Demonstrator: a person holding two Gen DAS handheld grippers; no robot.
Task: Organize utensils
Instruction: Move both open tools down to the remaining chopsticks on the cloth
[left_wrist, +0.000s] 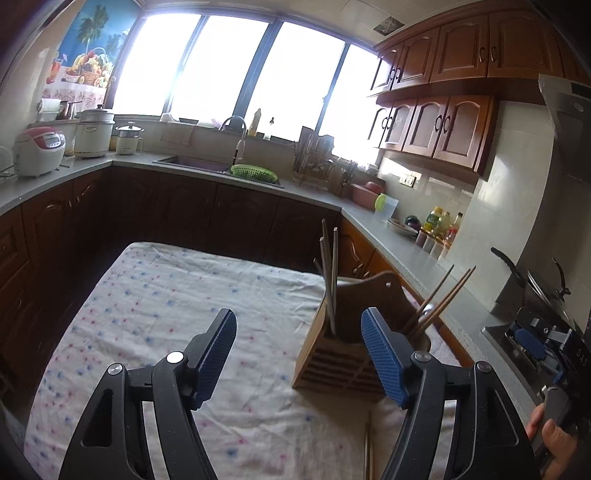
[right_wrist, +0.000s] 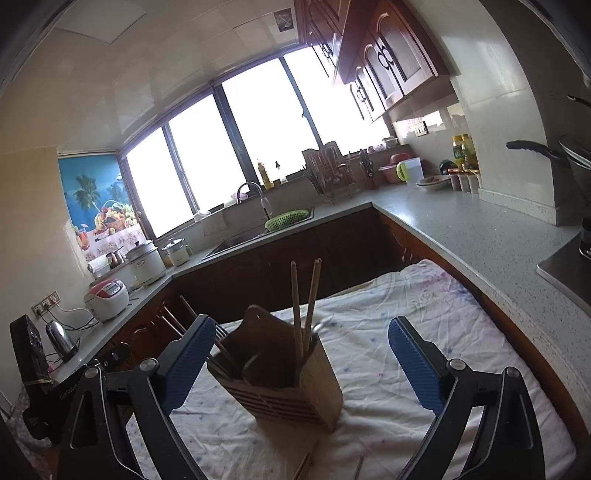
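Note:
A wooden utensil holder (left_wrist: 334, 360) stands on the cloth-covered table (left_wrist: 166, 295); it also shows in the right wrist view (right_wrist: 291, 387). Chopsticks (left_wrist: 330, 280) stand upright in its left compartment and more chopsticks (left_wrist: 439, 302) lean right in another. In the right wrist view two chopsticks (right_wrist: 304, 306) stand in it, with a fork (right_wrist: 221, 334) and a spoon. Loose chopsticks (left_wrist: 368, 446) lie on the cloth near the front edge. My left gripper (left_wrist: 299, 328) is open and empty above the table, left of the holder. My right gripper (right_wrist: 301, 341) is open and empty, facing the holder.
A grey L-shaped counter (right_wrist: 480, 236) runs behind and to the right, with a sink (left_wrist: 195, 162), green colander (left_wrist: 253, 171), rice cookers (left_wrist: 38, 151), bottles (left_wrist: 439, 225) and a pan on the stove (left_wrist: 532, 288). Dark lower cabinets stand close behind the table.

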